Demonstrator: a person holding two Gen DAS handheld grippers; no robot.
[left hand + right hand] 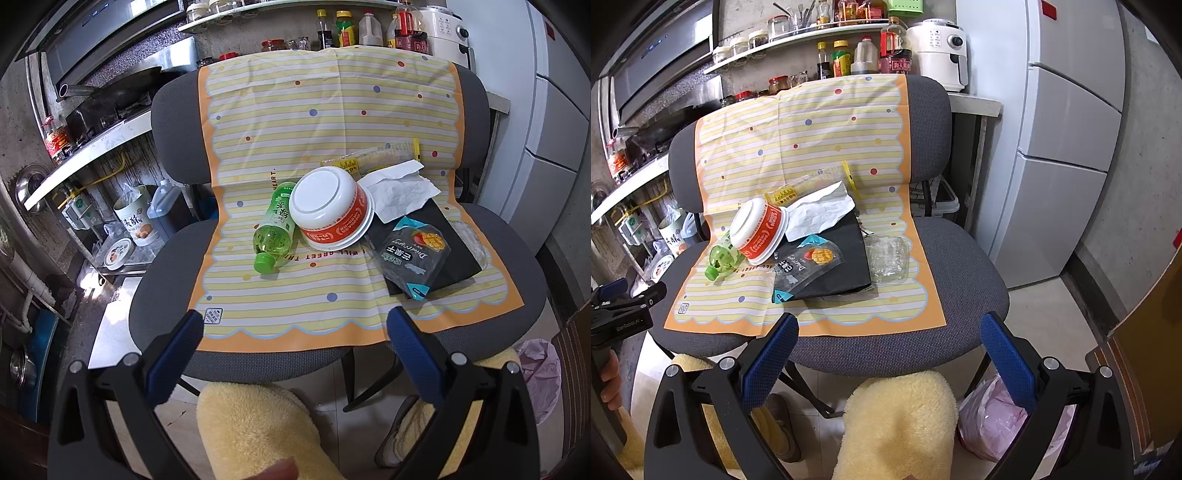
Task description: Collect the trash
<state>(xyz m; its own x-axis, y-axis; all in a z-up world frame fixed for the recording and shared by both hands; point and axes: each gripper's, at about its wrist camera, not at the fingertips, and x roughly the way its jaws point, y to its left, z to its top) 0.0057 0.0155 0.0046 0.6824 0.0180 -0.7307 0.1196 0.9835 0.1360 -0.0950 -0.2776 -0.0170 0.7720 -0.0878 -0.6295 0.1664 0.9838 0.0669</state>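
Trash lies on a striped yellow mat (pixel 295 122) (pixel 827 133) draped over a grey chair. A green bottle (pixel 275 227) (pixel 722 256) lies on its side against an upturned white and orange bowl (pixel 330 206) (pixel 761 230). Beside them are a crumpled white paper (pixel 400 192) (pixel 820 212), a black dried-mango pouch (pixel 415 251) (pixel 805 266), a black sheet (pixel 846 266), a clear plastic wrapper (pixel 888 258) and a yellow-edged clear packet (pixel 376 157) (pixel 812 184). My left gripper (pixel 295 325) and my right gripper (pixel 888 332) hover open in front of the seat, holding nothing.
A bin lined with a pink bag (pixel 541 376) (pixel 993 417) stands on the floor to the right of the chair. A stove and counter (pixel 92 122) run along the left, a fridge (pixel 1071 122) stands at the right. Fluffy yellow slippers (pixel 901 421) show below.
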